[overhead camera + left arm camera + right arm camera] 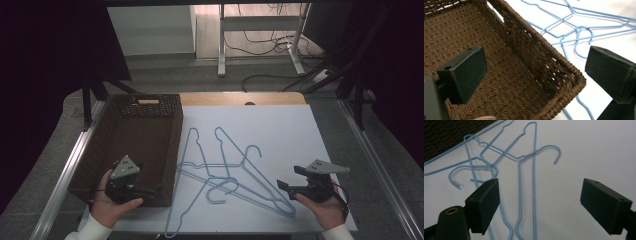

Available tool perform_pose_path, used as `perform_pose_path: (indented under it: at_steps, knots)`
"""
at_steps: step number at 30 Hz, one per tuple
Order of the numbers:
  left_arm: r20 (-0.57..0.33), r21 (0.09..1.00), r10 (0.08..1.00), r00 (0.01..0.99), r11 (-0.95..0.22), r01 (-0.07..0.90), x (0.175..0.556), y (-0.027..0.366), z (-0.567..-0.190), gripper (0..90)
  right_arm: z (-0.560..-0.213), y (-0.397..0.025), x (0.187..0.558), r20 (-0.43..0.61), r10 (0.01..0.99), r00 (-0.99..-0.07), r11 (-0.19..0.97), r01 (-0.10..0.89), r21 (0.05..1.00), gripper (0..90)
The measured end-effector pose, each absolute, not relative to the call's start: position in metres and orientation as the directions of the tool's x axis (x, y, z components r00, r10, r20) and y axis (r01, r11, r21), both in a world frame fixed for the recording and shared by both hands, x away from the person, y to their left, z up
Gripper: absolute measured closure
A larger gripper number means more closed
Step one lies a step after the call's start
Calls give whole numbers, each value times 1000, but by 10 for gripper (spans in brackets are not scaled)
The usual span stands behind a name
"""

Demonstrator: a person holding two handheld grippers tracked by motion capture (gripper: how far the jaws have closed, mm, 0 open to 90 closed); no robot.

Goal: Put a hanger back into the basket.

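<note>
I hold my left tool [150, 190] at about eight o'clock on the desk [280, 125], low over the near right corner of the brown woven rectangular basket [172, 150], with its jaws wide apart and nothing between them. In the left gripper view one jaw hangs over the basket's woven floor and the other sits out past the rim, over the white surface, so the tool straddles that corner wall. I judge this a waiting pose: the basket is empty and looks like the place the hangers are meant to go.

My right tool [284, 178] sits at about four o'clock, also spread open and empty, its jaws pointing toward nine o'clock at the pile. The thin light-blue wire hangers [235, 175] lie flat on the desk at its centre, just right of the basket, three of them as far as I can count, overlapping so that their hooks and shoulders cross. In the right gripper view the long straight wires of the nearest hanger [526, 195] run up between my jaws, which is why I keep them parted: I am lined up to close on that wire.

Because the wires are tangled, I expect that lifting one may drag its neighbours, so a grip near the outer end of the closest hanger seems safest.
</note>
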State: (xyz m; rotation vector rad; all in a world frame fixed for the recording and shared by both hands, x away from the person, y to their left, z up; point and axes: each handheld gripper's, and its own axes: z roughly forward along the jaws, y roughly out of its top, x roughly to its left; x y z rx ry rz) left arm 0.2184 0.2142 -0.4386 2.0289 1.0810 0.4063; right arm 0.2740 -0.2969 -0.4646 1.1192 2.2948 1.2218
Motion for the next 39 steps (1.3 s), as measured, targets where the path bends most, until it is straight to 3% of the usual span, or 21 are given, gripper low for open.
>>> perform_pose_path:
  at_steps: [14,28,39]
  knots:
    - [-78,761,794,602,-343,551,217,213,-439,42,-466,-291,277,68,779,-623,358,531,768,156]
    - [-95,756,786,610,-341,558,222,213,-438,43,-465,-287,276,82,775,-627,376,562,737,224]
    - [-102,754,790,605,-335,564,220,217,-436,44,-464,-260,291,75,750,-657,435,576,692,257]
